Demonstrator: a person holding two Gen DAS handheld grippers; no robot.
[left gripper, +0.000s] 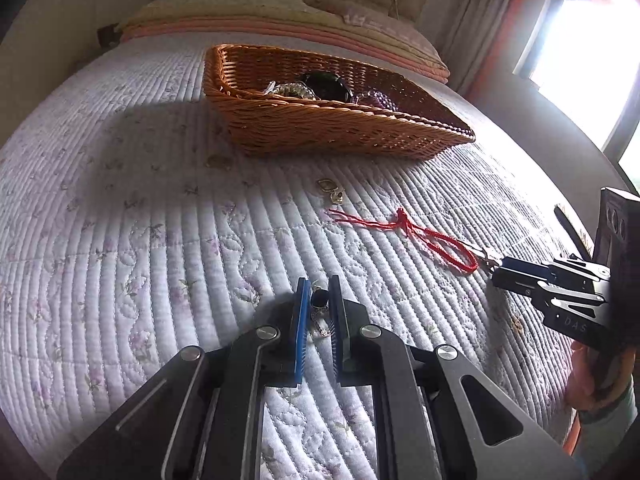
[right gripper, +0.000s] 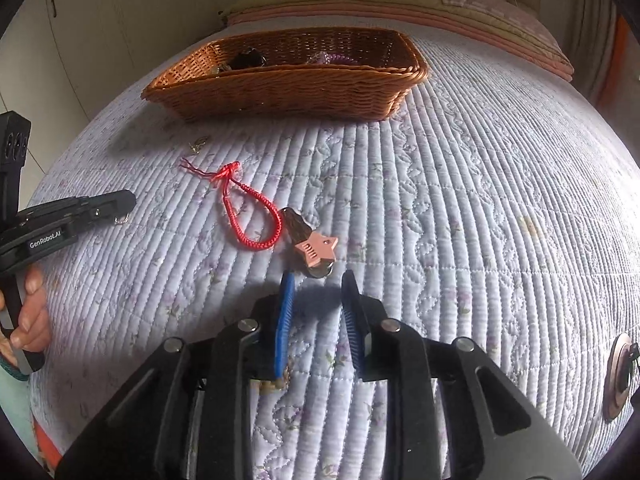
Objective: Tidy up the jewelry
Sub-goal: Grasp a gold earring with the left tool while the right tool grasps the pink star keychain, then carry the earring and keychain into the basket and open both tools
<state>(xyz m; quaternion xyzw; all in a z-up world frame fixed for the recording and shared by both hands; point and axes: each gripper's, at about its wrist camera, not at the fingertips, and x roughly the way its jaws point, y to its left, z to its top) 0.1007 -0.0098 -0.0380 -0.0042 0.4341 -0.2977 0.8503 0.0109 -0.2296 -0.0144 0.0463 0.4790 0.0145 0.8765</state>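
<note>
From the left wrist view, the left hand-held gripper (left gripper: 319, 294) is seen at lower centre with its blue pads drawn narrow around a small dark-beaded trinket (left gripper: 320, 308); whether the pads actually press it cannot be told. Above it, at upper centre, the wicker basket (left gripper: 344, 128) sits on the quilted bed (left gripper: 120, 220) with bracelets already inside. Between basket and gripper a small gold piece (left gripper: 332, 191) lies loose. The red cord bracelet (left gripper: 420, 236) stretches from centre toward the right edge, where the right hand-held gripper (left gripper: 496, 270) points at its charm end.

From the right wrist view, the right hand-held gripper (right gripper: 318, 286) is seen at lower centre, its pads held moderately apart and empty. Just beyond the fingertips lies the pink star charm (right gripper: 318, 250), and the red cord bracelet (right gripper: 248, 208) runs from it diagonally up and left toward the wicker basket (right gripper: 280, 92). The left hand-held gripper (right gripper: 120, 202) is well off at the left edge. The right one is judged nearer, and a short forward advance along the cord's long axis would bring the charm between its pads.
</note>
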